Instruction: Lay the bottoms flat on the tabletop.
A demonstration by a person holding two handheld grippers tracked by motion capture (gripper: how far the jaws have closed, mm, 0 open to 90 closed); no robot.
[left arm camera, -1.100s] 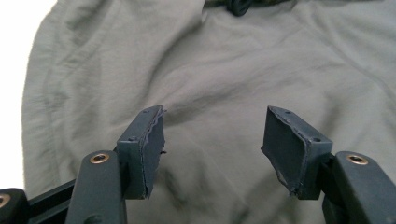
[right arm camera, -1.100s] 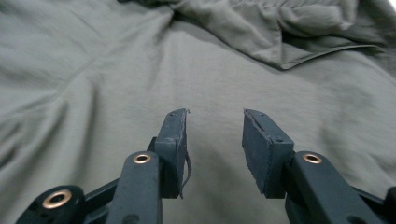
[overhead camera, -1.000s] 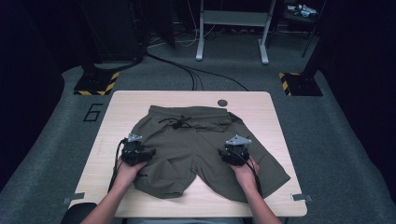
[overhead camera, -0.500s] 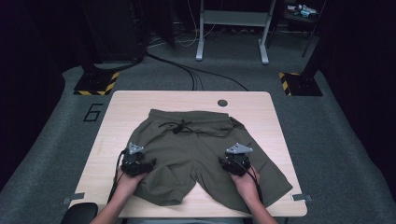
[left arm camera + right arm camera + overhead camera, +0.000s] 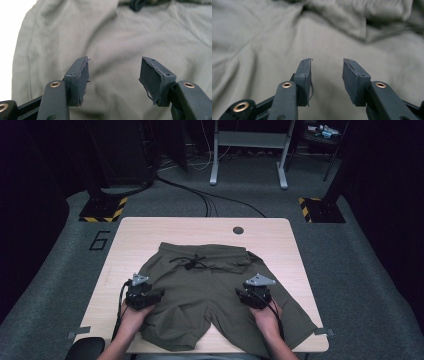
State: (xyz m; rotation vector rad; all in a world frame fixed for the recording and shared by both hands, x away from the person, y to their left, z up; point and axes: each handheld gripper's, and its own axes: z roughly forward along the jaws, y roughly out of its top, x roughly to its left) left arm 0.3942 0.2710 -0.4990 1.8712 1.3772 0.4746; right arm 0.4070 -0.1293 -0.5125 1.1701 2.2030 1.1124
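A pair of olive-green shorts (image 5: 210,290) lies spread flat on the light wooden counter (image 5: 150,227), waistband and dark drawstring (image 5: 190,261) at the far side, legs toward the near edge. The left gripper (image 5: 150,296) hovers over the left leg, its jaws apart with nothing between them, fabric below. The right gripper (image 5: 250,296) hangs above the right leg, jaws likewise apart and empty, set somewhat narrower than the left.

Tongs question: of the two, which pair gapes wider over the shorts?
The left tongs: their pads stand clearly farther apart than those of the right tongs. Both hover open above the olive shorts.
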